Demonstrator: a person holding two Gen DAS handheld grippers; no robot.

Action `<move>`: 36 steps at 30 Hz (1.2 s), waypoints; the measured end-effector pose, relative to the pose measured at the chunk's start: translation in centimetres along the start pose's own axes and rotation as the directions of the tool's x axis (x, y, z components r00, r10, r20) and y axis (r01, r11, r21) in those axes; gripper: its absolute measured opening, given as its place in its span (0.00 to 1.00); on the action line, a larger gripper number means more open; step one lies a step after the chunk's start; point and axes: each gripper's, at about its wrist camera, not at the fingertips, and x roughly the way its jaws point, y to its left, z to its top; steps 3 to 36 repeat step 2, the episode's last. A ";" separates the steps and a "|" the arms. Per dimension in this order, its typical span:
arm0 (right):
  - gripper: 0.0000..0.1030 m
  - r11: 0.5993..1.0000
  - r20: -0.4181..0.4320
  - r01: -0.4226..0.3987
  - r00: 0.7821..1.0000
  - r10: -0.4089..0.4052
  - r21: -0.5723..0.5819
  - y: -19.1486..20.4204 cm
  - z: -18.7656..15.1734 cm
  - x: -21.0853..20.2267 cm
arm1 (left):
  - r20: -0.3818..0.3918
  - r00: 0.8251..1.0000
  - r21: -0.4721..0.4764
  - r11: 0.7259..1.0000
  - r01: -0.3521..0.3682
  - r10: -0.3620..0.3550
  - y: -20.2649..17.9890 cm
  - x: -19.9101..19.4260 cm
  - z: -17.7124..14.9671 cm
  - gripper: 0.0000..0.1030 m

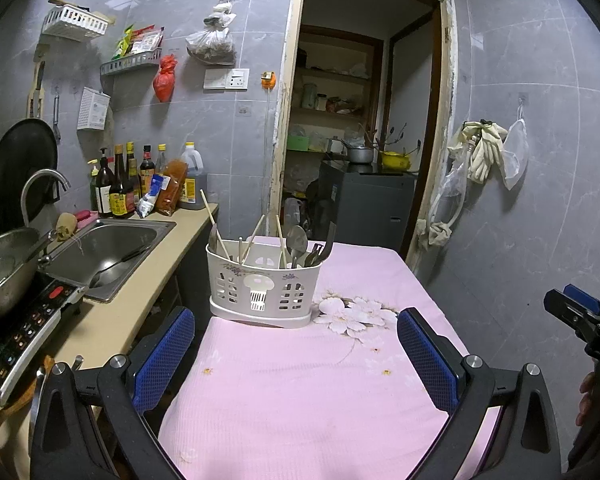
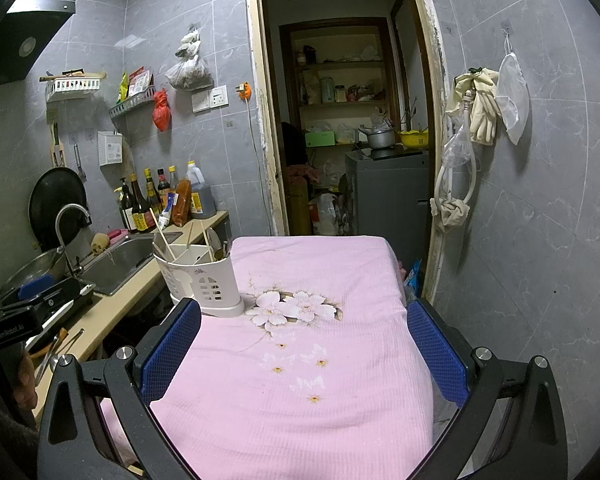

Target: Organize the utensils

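1. Left wrist view: the left gripper point(image 1: 296, 354) hangs over the near end of the table point(image 1: 380, 400), its blue pads spread wide with nothing between them but pink cloth.
2. Right wrist view: the right gripper point(image 2: 304, 344) is likewise wide open and empty, low over the near part of the table.
3. The white utensil holder point(image 1: 262, 284) stands at the far left corner of the table, close to the left edge. Its front wall is pierced with window-shaped holes.
4. Several chopsticks point(image 1: 210, 210) lean in the holder's left and middle sections; a spoon point(image 1: 296, 240) and a few dark-handled pieces stand in the right section.
5. No loose utensil lies on the cloth in either view, so the sorting looks finished or nearly so. That is a judgement; whether the pieces sit in their proper sections cannot be told from here.
6. What may remain: a long-handled utensil lies in the sink point(image 1: 112, 248), and a few tools rest on the counter's near end; whether they belong to the task is unclear.
7. The surface is a soft pink cloth printed with a pale flower point(image 2: 292, 306).
8. The room is a small grey-tiled kitchen: counter with sauce bottles point(image 1: 120, 188) on the left, an open doorway point(image 1: 364, 120) beyond the table's far edge.
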 end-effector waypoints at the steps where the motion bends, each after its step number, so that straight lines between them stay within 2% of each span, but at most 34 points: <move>1: 0.98 1.000 0.000 0.000 1.000 0.000 0.001 0.0 0.1 0.0 | -0.001 1.000 0.000 1.000 -0.001 0.001 0.0 0.0 0.0 0.99; 36: 0.98 1.000 -0.001 0.000 1.000 0.000 0.001 0.0 0.0 0.0 | 0.000 1.000 0.001 1.000 -0.001 0.001 0.0 0.0 0.0 0.99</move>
